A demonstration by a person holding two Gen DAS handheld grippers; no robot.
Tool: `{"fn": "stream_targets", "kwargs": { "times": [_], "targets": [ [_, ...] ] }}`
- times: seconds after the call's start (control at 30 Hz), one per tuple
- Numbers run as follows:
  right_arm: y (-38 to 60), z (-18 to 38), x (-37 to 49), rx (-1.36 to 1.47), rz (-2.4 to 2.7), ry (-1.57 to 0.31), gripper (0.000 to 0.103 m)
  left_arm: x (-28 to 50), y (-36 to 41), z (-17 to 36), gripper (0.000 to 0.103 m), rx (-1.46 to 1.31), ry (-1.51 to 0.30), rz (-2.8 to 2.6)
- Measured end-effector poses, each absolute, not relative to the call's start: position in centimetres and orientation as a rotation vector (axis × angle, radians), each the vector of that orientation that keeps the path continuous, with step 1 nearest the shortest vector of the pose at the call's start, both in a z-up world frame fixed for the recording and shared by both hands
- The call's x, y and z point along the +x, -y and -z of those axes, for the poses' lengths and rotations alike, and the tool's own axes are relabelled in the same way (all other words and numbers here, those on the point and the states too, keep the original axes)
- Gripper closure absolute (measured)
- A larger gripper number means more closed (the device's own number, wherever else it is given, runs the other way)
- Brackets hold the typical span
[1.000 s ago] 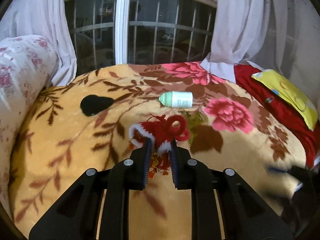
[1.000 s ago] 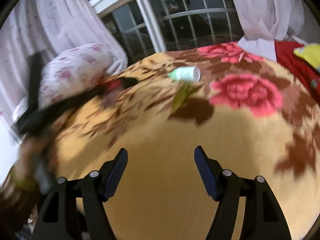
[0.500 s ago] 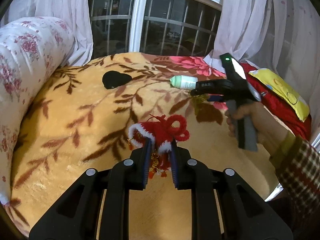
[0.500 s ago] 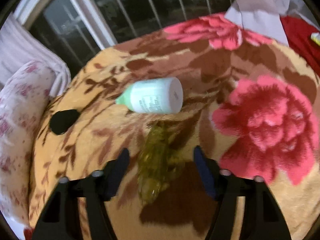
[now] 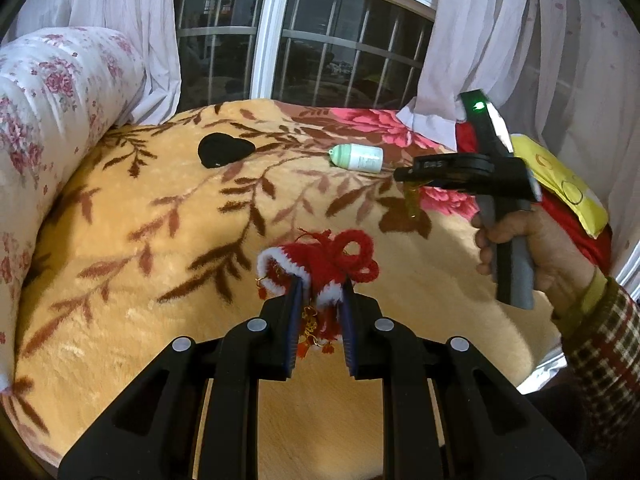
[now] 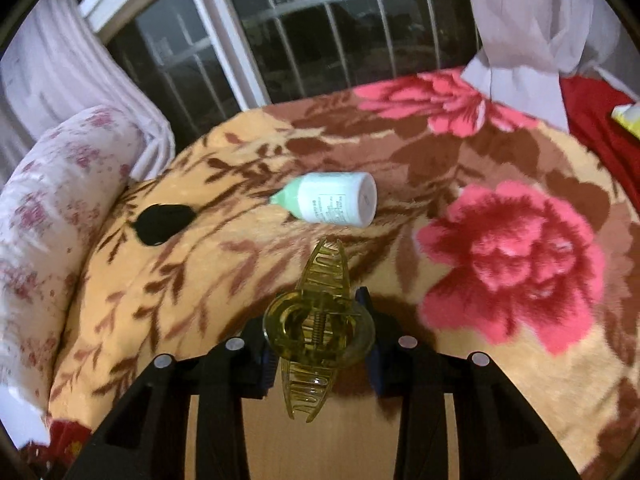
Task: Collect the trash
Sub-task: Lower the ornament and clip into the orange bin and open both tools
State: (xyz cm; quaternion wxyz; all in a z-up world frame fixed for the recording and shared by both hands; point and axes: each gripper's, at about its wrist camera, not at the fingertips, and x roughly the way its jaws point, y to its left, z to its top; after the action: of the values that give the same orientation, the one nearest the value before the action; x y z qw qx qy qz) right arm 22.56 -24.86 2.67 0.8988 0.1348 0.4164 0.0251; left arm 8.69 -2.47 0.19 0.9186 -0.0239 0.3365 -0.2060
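Since a second ago the right gripper (image 6: 318, 340) has travelled from bare blanket to the translucent yellow-green hair claw clip (image 6: 318, 320), and its fingers — wide apart then — are closing with the clip's looped hinge end between them, the toothed ends jutting out ahead of and behind the pads. In the left wrist view the same gripper, in a hand (image 5: 528, 252) with a checked sleeve, reaches in from the right where it was only a blur at the edge. The left gripper (image 5: 320, 296) has not changed its grip: its fingers are clamped on a knitted red ornament (image 5: 324, 264) with white fuzzy trim, a yarn bow and small gold charms. Just beyond the clip a pale green-capped white plastic bottle (image 6: 334, 204) lies on its side on the plush floral blanket (image 6: 500, 264) of the bed, with a flat black piece (image 6: 164, 224) further left near the rolled flowered quilt (image 6: 68, 208).
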Motion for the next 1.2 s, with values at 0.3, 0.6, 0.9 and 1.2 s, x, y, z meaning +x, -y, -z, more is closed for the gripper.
{"fn": "stream_targets", "kwargs": {
  "times": [0.3,0.6,0.9,1.2],
  "targets": [
    [21.1,-7.5,10.1,0.224,-0.29,-0.761,0.068,3.3,2.1,-0.7,0.086,-0.036,-0.71,0.459],
    [14.2,-4.2,-2.9,0.125,-0.556,-0.894,0.068,-3.2,2.1,3.3,0.086,0.013,-0.889,0.539],
    [11.5,6.5,-4.7,0.145,-0.536,-1.168,0.068,-5.2,2.1,9.8,0.086,0.062,-1.107,0.503],
    [10.4,8.4,-5.4,0.09,-0.489,-1.22,0.032,-5.6,2.0,12.0,0.05,0.065,-1.206,0.459]
  ]
}}
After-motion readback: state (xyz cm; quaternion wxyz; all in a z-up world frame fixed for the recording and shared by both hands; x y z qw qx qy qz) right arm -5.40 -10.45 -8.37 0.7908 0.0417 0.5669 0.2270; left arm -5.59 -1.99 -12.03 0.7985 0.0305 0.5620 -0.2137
